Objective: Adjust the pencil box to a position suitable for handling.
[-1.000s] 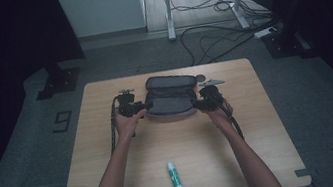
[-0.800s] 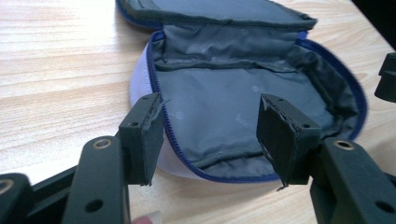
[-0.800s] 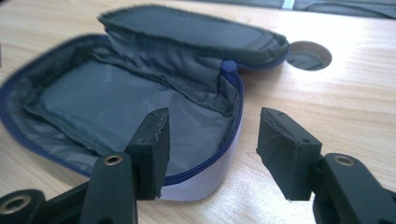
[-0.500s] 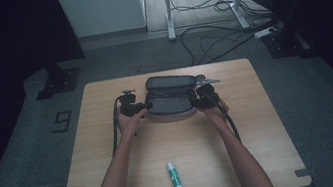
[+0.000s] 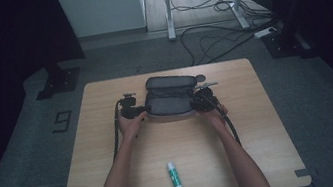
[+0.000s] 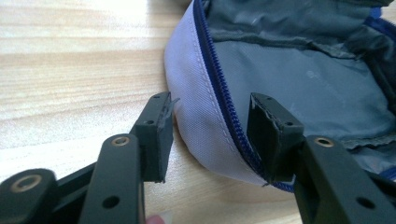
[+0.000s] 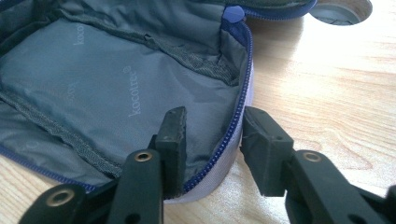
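pouch (image 5: 170, 100): unzipped, lying open mid-surface. left gripper (image 6: 210, 133), right gripper (image 7: 212, 144): jaws apart, straddling opposite end rims, not clamped. glue stick (image 5: 174, 177): near edge, seemingly unpacked.

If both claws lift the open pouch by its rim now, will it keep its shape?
Probably not. The pouch is thin fabric with a wrinkled lining, so it should sag between the left claw and right claw. It looks empty, so likely light.

High view dim; gripper views bright, sharp.
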A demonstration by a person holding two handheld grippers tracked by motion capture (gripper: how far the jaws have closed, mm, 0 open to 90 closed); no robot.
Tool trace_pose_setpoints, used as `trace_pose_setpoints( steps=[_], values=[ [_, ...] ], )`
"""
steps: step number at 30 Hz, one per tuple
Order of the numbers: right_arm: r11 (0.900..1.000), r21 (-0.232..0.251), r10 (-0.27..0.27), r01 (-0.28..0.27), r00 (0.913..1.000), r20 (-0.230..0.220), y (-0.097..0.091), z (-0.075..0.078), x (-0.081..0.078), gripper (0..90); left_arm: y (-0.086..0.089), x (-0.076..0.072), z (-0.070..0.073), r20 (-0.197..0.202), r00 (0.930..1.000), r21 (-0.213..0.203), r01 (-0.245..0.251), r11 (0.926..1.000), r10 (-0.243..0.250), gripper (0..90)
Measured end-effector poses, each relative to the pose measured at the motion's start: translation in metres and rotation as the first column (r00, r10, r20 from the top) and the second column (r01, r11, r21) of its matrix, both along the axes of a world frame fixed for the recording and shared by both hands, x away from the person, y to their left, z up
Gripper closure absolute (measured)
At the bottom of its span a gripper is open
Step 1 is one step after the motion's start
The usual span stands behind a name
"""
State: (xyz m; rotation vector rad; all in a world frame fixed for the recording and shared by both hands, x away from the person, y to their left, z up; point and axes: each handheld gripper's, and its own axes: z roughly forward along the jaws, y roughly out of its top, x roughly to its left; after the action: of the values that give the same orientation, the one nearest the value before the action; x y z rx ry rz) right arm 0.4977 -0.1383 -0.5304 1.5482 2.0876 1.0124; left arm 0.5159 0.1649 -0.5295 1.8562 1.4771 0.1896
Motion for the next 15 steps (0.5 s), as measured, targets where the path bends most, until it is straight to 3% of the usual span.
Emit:
trace_pose_setpoints(
  steps=[4, 9, 15],
  values=[
    [1.0, -0.009, 0.001, -0.001, 1.0, -0.007, 0.0015, 0.0, 0.0001, 63.2, 0.0, 0.0007, -0.0022, -0.002, 1.0, -0.01, 0.001, 0.9999, -0.001, 56.0],
    [0.9999, 0.01, -0.005, 0.005, 0.9998, -0.022, 0.0002, -0.0018, 0.0006, 71.0, 0.0007, 0.0014, -0.0053, -0.021, 0.9997, 0.008, 0.007, 0.9999, -0.007, 61.5],
    [0.9998, -0.015, 0.009, -0.01, 0.9996, -0.025, 0.001, -0.0001, 0.0005, 78.8, -0.0021, 0.0012, -0.0045, -0.019, 0.9998, 0.041, 0.01, 0.9991, -0.009, 65.8]
  ],
)
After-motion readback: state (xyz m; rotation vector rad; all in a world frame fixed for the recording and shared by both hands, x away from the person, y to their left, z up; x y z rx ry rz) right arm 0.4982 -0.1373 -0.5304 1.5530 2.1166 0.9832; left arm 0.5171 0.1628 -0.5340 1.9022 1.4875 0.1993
